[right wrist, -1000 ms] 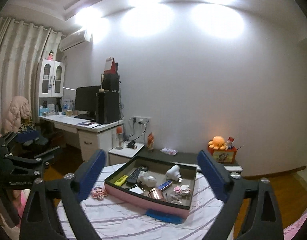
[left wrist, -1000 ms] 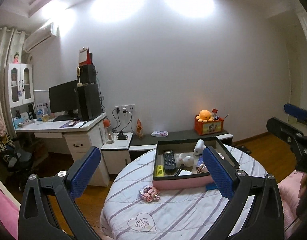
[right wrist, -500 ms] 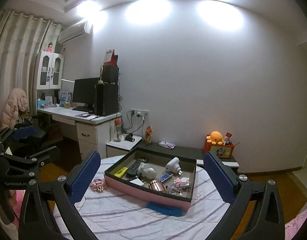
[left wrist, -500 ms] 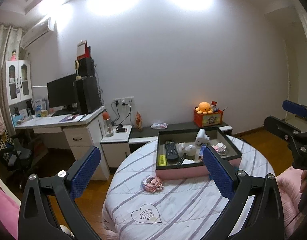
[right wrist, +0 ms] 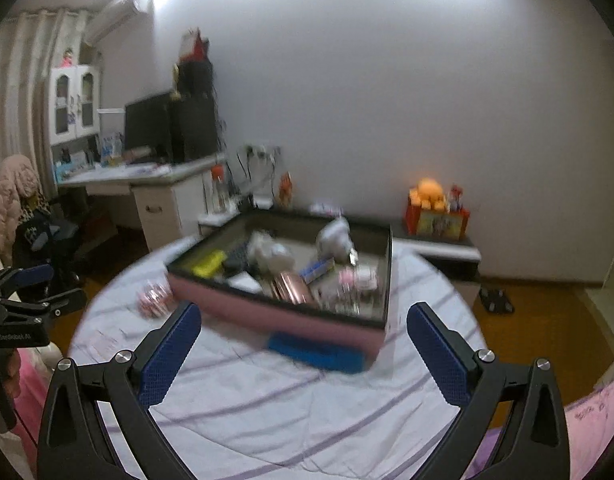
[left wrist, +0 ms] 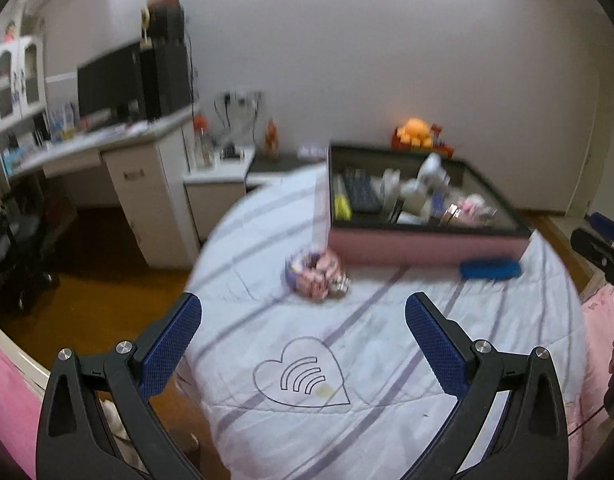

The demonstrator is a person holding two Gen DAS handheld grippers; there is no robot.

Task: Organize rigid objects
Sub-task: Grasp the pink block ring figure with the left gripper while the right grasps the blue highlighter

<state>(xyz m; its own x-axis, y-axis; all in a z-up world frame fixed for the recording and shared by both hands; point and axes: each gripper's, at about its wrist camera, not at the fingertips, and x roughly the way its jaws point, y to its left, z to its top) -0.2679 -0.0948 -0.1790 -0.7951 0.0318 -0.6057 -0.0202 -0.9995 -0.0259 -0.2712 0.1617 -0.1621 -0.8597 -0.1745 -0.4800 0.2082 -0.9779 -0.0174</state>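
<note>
A: Left tongs [left wrist: 303, 340], black frame with blue textured pads, spread wide and empty. They hang over the round surface [left wrist: 387, 360] covered in white cloth with purple stripes; a heart outline printed on the cloth sits between the pads.

B: Right tongs [right wrist: 303, 348], same build, also wide apart with nothing between them. Over the near part of the same surface.

A: Task items. Shallow rectangular box, pink outside with dark rim and lining [left wrist: 427, 246], stands toward the far side of the surface. Inside: a black remote control [left wrist: 361, 196], a yellow flat piece [left wrist: 341, 206] at the left wall, a white rounded object [left wrist: 427, 172], more small things. Blurred, so I cannot name them all.

B: From the right view the box [right wrist: 267, 312] also holds a rose-gold shiny object [right wrist: 293, 290] near the front wall. Blue flat oblong object [right wrist: 317, 354] lies on the cloth, just beside the box's front wall, at its right end.

A: Small pink and white bundle [left wrist: 317, 274] lies on the cloth outside the box, near its left front corner. Apart from both tongs.

B: Background: white desk [right wrist: 155, 178] with a dark monitor [right wrist: 149, 124] at left, orange plush toy [right wrist: 427, 192] on a low cabinet by the wall.
</note>
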